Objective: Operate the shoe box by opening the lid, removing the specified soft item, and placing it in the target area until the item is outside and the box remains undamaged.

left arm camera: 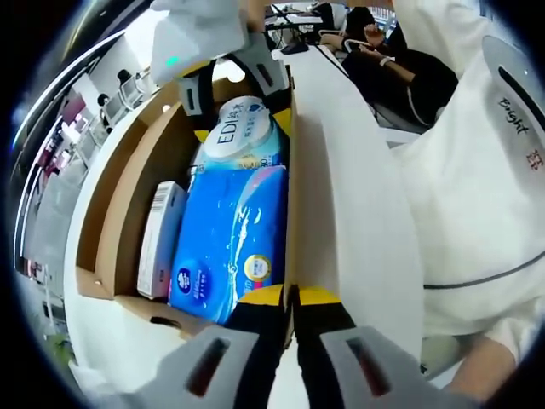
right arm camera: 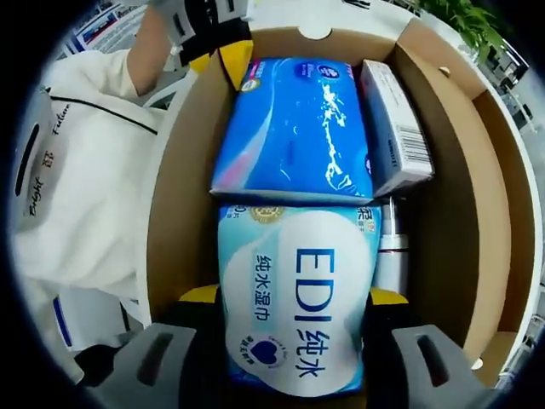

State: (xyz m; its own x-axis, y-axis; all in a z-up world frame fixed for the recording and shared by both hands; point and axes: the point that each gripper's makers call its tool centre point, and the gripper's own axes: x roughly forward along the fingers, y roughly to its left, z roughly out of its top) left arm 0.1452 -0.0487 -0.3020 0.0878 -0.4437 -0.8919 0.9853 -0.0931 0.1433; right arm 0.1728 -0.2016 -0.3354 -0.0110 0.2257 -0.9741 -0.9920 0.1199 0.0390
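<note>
Now your right gripper [right arm camera: 294, 341] straddles the soft white-and-blue wet-wipe pack [right arm camera: 294, 298], jaws apart; it probably squashes, so pinch mid-body.

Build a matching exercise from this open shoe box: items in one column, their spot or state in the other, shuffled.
Items:
1. EDI wipes pack
2. blue tissue pack
3. white barcode carton
4. left gripper

States:
A. closed over the box wall
B. between the right gripper's jaws
C. mid-box, beside the carton
D. along one side wall

Pairs: 1-B, 2-C, 3-D, 4-A
</note>
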